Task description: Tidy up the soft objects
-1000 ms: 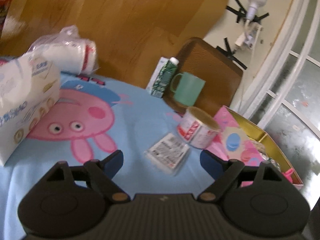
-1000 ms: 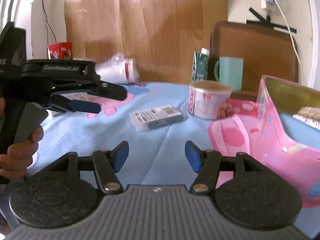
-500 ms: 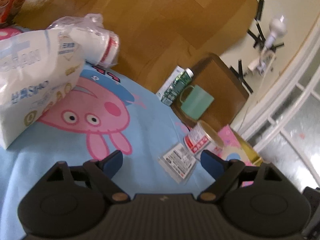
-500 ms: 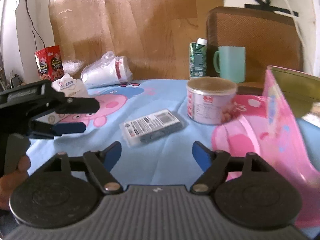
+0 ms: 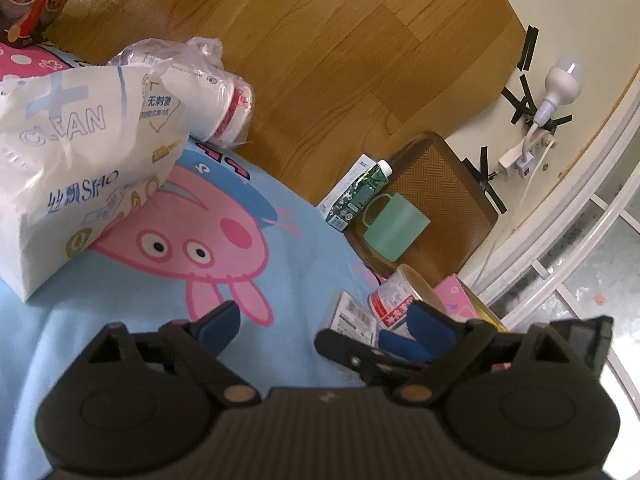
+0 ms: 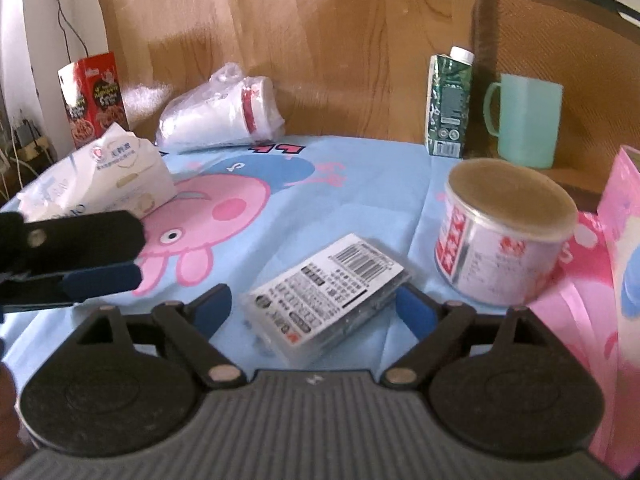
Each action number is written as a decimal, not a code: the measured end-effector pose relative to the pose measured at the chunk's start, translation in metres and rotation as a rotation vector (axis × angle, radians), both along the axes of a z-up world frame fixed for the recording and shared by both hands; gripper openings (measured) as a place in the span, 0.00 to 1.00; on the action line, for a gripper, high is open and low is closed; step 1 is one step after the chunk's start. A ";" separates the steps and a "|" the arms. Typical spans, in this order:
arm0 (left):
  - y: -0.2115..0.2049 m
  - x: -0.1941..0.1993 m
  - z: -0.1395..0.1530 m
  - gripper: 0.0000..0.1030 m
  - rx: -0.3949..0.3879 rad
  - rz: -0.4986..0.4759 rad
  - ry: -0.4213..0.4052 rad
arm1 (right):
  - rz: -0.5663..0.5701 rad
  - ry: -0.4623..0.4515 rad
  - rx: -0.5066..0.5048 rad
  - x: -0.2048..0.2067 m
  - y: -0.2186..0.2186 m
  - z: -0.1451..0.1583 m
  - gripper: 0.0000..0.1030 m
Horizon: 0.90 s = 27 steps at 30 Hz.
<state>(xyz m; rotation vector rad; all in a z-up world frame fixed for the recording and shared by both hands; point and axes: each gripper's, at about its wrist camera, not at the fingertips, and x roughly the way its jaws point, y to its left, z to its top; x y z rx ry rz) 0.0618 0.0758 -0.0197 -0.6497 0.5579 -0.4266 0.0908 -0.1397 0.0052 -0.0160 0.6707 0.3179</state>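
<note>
Right wrist view: blue cartoon-pig cloth (image 6: 360,184) over worktop, wood-panel wall (image 6: 320,40) behind; both tools (image 6: 314,306) (image 5: 320,326) released, empty.

Each gripper, left (image 5: 326,322) and right (image 6: 312,308), has a black body with a ribbed grey centre plate. Two round black discs flank the plate. Black linkage arms with brass-coloured pivot pins carry blue pads (image 6: 210,308).

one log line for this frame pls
right gripper: open, straddling flat barcode packet, not gripped | left gripper: open, empty, above cloth | tissue pack: untouched | pink box: right of packet
</note>
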 end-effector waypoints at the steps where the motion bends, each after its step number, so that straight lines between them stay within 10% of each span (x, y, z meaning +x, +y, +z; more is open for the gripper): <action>1: 0.000 0.000 0.000 0.92 -0.002 0.000 0.001 | 0.003 -0.001 -0.008 0.002 0.002 0.000 0.89; 27: -0.005 0.004 -0.002 0.95 0.018 -0.026 0.016 | 0.169 -0.045 -0.024 -0.069 0.005 0.003 0.66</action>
